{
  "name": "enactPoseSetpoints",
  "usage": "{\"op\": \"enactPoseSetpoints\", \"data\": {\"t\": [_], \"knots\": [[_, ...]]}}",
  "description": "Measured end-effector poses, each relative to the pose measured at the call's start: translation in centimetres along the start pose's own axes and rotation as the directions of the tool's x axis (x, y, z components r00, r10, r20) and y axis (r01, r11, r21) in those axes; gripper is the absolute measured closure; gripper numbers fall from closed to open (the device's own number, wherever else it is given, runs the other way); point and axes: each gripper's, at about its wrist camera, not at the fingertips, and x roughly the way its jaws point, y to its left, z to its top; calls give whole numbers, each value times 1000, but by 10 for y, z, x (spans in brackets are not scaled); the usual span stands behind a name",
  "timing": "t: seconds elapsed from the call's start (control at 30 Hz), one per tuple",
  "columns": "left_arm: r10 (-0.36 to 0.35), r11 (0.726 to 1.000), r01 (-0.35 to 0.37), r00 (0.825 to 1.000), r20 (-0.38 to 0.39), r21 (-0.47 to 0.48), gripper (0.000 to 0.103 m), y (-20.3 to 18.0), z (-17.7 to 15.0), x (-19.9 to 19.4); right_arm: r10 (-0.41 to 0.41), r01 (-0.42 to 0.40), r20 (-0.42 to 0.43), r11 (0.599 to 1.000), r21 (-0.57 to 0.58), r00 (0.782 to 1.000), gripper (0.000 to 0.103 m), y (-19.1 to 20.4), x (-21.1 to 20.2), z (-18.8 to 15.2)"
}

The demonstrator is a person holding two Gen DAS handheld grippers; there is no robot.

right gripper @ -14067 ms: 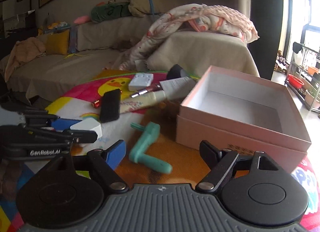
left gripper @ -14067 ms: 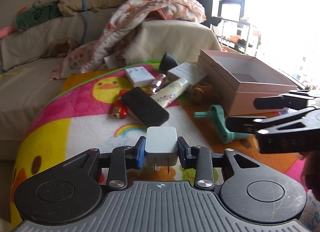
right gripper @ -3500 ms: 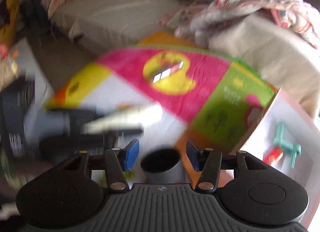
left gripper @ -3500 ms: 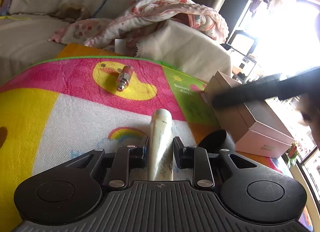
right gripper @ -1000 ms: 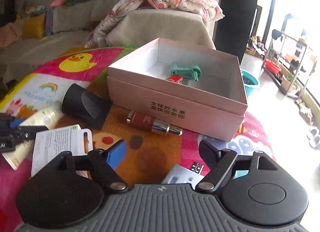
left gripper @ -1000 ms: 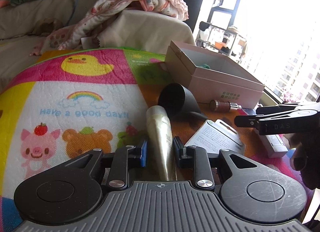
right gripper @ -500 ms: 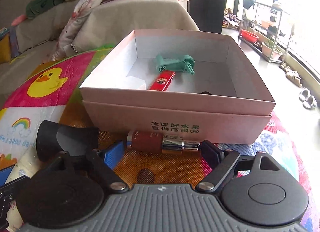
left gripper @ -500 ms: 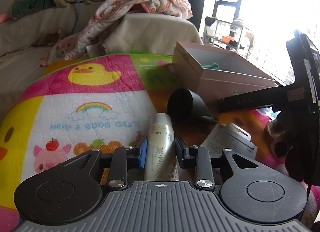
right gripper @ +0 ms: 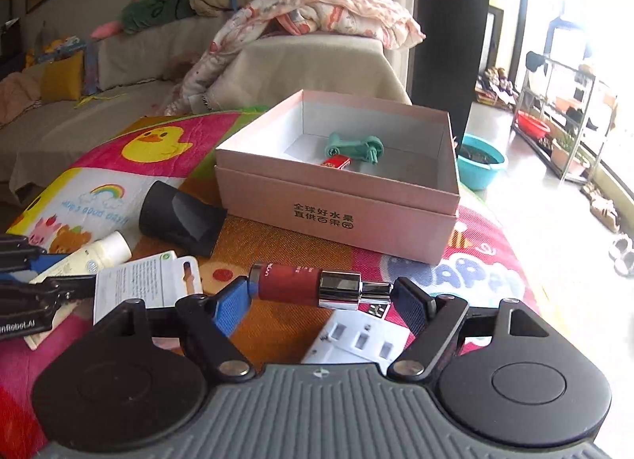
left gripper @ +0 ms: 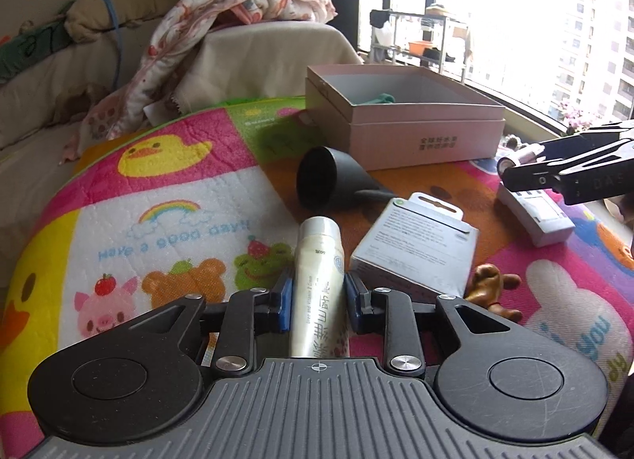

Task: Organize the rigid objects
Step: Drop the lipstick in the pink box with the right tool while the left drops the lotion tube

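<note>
A bright children's play mat (left gripper: 166, 197), printed with a duck, a rainbow and small animals, is covering the surface where everything is lying, and a cloth-draped sofa (right gripper: 301, 63) with a rumpled floral blanket (right gripper: 325, 11) is standing behind it at 12 o'clock. Daylight is pouring in through a large window (left gripper: 535, 15) at 2 o'clock, with a metal rack (right gripper: 562, 118) and a teal basin (right gripper: 481, 166) sitting on the floor beside it. The left gripper (left gripper: 317, 296) is holding a cream tube (left gripper: 319, 280) between its jaws, the tube pointing toward 12 o'clock. The right gripper (right gripper: 321, 296) is clamping a red bottle with a chrome cap (right gripper: 313, 284) crosswise, end to end, between its jaws. A pink box (right gripper: 340, 201) is sitting open at 12 o'clock in the right wrist view, with a green handle piece (right gripper: 354, 146) and a small red item (right gripper: 336, 161) lying inside. A black nozzle (left gripper: 329, 178) is lying just beside the box, a white printed card pack (left gripper: 416, 245) is resting near the tube, a white adapter (left gripper: 535, 213) is lying at 3 o'clock, and a small brown figure (left gripper: 491, 288) is lying beside the pack.
</note>
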Motion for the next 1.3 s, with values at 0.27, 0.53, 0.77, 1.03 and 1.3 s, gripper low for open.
{"op": "enactPoseSetpoints", "data": {"t": [0.27,0.53,0.77,1.03,1.3], "knots": [[-52,999,49,981,185,24,73,-12,82,-46,26,-18,169,999,-48,985,24,-20,-60,7],[-211,977,208,929,304,41,73,-40,229,10,9,24,348,996,-90,937,24,-27,-68,72],[-239,966,255,948,211,-50,72,-39,259,108,-10,35,306,997,-75,952,24,-34,-11,108],[-204,977,212,945,254,-3,72,-13,224,92,17,-15,184,1000,-11,983,21,-51,24,80],[-249,968,251,951,183,9,72,-4,112,23,-43,38,124,998,42,991,21,-52,0,4]]}}
